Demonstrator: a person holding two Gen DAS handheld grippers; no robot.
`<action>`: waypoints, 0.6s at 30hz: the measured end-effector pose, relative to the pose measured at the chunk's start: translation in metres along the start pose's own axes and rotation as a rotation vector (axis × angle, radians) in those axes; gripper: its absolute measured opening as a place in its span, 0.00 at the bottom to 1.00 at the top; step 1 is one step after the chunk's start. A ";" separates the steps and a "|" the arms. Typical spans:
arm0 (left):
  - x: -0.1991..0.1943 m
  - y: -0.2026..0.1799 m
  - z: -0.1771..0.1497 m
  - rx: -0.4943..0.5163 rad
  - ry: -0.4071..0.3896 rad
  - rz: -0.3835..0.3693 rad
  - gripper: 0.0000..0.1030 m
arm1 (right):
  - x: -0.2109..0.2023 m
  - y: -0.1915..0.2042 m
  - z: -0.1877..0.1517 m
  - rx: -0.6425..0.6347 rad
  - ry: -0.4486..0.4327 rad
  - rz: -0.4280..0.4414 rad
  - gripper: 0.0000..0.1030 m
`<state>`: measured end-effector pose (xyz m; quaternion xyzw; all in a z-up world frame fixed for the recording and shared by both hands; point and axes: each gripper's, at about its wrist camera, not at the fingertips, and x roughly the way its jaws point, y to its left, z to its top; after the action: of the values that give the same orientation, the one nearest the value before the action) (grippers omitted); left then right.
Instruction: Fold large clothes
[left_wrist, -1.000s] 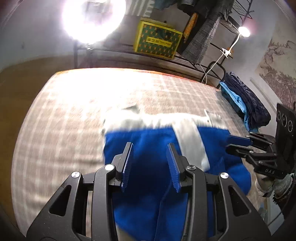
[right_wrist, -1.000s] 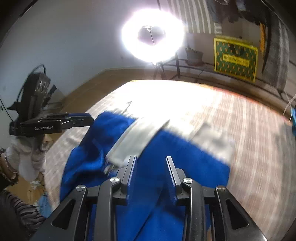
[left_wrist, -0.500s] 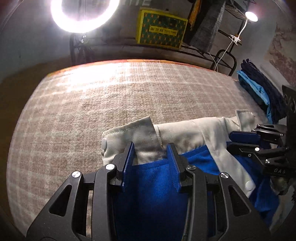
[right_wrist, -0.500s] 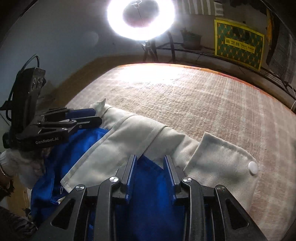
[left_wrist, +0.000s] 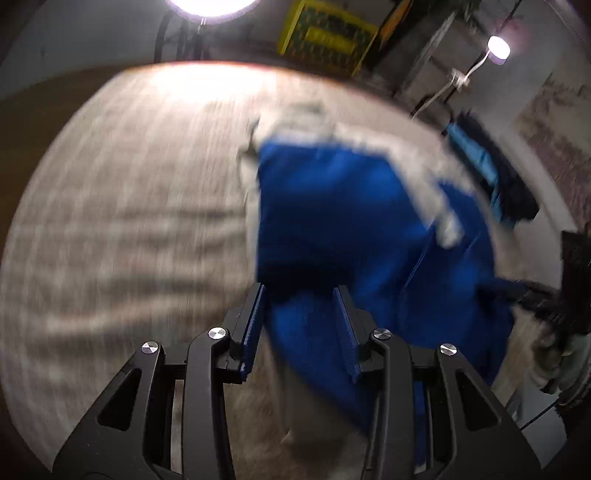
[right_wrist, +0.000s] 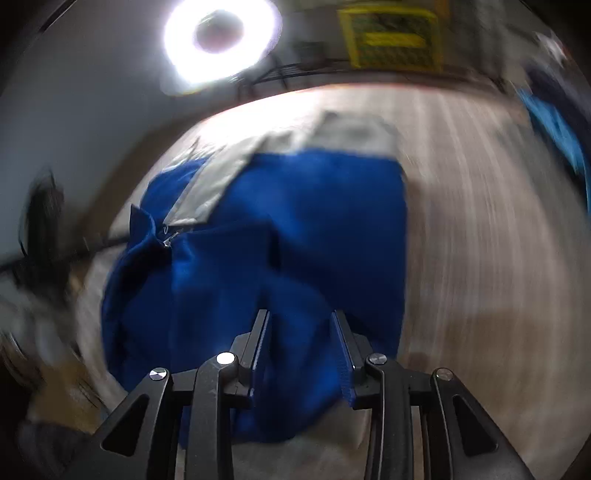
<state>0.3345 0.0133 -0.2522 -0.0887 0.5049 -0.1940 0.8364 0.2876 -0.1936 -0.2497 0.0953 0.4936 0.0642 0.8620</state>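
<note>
Compared with half a second earlier, the bright blue cloth garment with pale grey-white collar and placket trim (left_wrist: 332, 214) is seen from farther back, its trimmed edge having slid well away from both cameras, and both views are smeared by motion.

Largest in view is the beige checked woven cover of the bed (left_wrist: 122, 206), on which the garment is spread, right of middle in the left wrist view and left of middle in the right wrist view. One blue panel is laid flat and roughly squared, with straight side edges. The near blue cloth is bunched and lifted, and the side toward the other hand is still rumpled. The fold is judged to be at an early to middle stage: one panel is laid, while the near part remains to be brought over and flattened.

The long axis is judged to run from the grippers toward the far edge of the bed, the pale trimmed end pointing away.

Blue cloth lies between the part-closed fingers of the left gripper (left_wrist: 300, 325) and of the right gripper (right_wrist: 301, 350), whose jaws have just been opening slightly; each appears to hold a fold.
</note>
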 end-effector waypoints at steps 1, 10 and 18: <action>0.001 0.000 -0.004 0.003 0.004 0.000 0.38 | -0.001 -0.003 -0.006 0.042 -0.011 0.012 0.33; -0.045 -0.002 -0.015 -0.016 -0.047 -0.013 0.42 | -0.052 0.022 -0.022 -0.001 0.003 -0.082 0.41; -0.058 0.035 -0.003 -0.343 -0.032 -0.217 0.57 | -0.098 -0.013 -0.009 0.083 -0.199 0.008 0.83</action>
<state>0.3164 0.0693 -0.2189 -0.2866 0.5049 -0.1926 0.7911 0.2308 -0.2257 -0.1746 0.1387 0.4075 0.0375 0.9018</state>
